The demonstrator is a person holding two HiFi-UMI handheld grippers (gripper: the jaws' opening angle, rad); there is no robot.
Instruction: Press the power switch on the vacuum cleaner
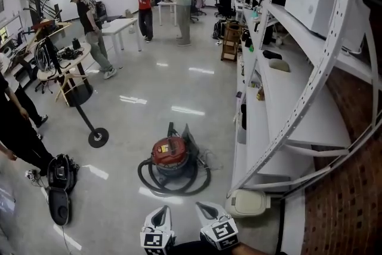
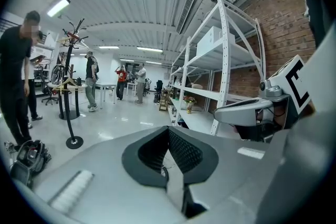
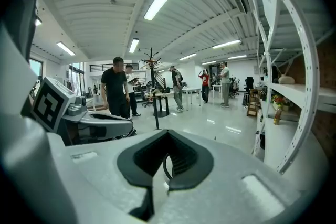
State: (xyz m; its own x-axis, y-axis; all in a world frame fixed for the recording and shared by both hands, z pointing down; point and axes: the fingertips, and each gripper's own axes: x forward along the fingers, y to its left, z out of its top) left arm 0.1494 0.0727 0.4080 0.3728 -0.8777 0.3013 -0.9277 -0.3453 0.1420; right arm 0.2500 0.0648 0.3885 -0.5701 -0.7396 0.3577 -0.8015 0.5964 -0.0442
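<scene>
In the head view, the red-topped vacuum cleaner (image 1: 170,154) stands on the glossy floor. Its black hose (image 1: 175,186) is coiled around its base. Both grippers are held low at the bottom edge, a short way in front of it and apart from it. My left gripper (image 1: 161,211) and my right gripper (image 1: 203,206) point toward the vacuum. In the left gripper view, the left gripper (image 2: 169,129) has its jaws together with nothing between them. The right gripper (image 3: 167,134) looks the same in the right gripper view. Neither gripper view shows the vacuum's body or its switch.
A tall white shelving rack (image 1: 280,86) lines the right side, with a white lidded bin (image 1: 247,202) at its foot. A black stanchion base (image 1: 98,137) and a black bag (image 1: 59,179) lie to the left. Several people (image 1: 92,27) stand farther off.
</scene>
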